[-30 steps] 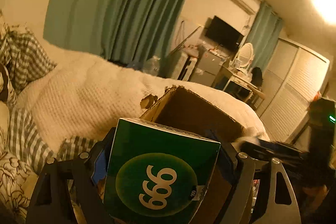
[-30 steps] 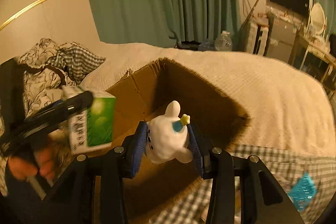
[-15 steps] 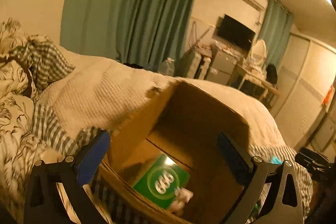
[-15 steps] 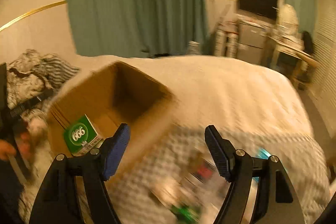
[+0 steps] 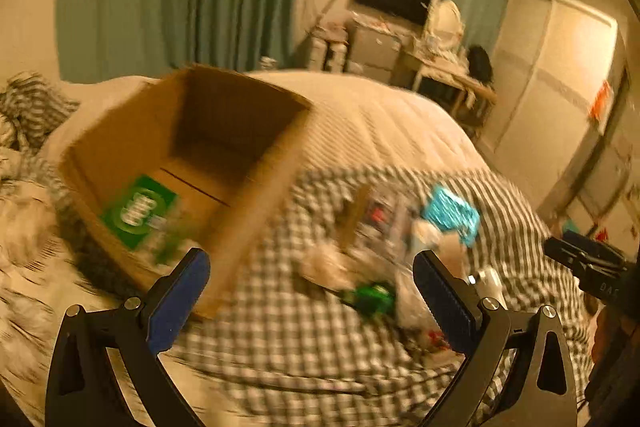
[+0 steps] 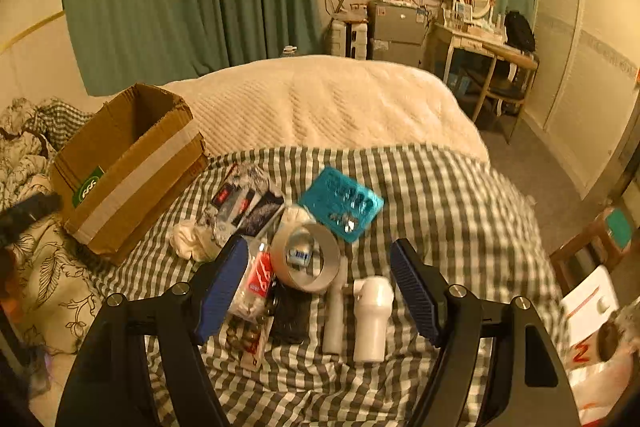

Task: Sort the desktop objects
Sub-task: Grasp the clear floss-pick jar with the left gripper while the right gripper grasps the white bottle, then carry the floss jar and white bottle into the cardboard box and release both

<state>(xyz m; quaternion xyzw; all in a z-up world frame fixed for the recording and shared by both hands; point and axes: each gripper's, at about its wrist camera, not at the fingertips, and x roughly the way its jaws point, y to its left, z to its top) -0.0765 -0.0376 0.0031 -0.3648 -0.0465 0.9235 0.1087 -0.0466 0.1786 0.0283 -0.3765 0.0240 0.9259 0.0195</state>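
Observation:
An open cardboard box stands on the bed at the left, and a green box lies inside it. Right of the cardboard box, a pile lies on the checked blanket: a tape roll, a teal blister tray, a white bottle, a white tube, dark packets and a crumpled white tissue. My right gripper hovers open over the tape roll, gripping nothing. My left gripper is wide open and empty, between the cardboard box and the pile; its view is blurred.
A checked blanket covers the near bed and a white quilt the far part. Floral bedding lies left of the cardboard box. A desk and a wooden stool stand to the right.
The left gripper let the green box fall into the cardboard box, and the right gripper released the white toy. Both opened and swung right, from the cardboard box toward the pile.

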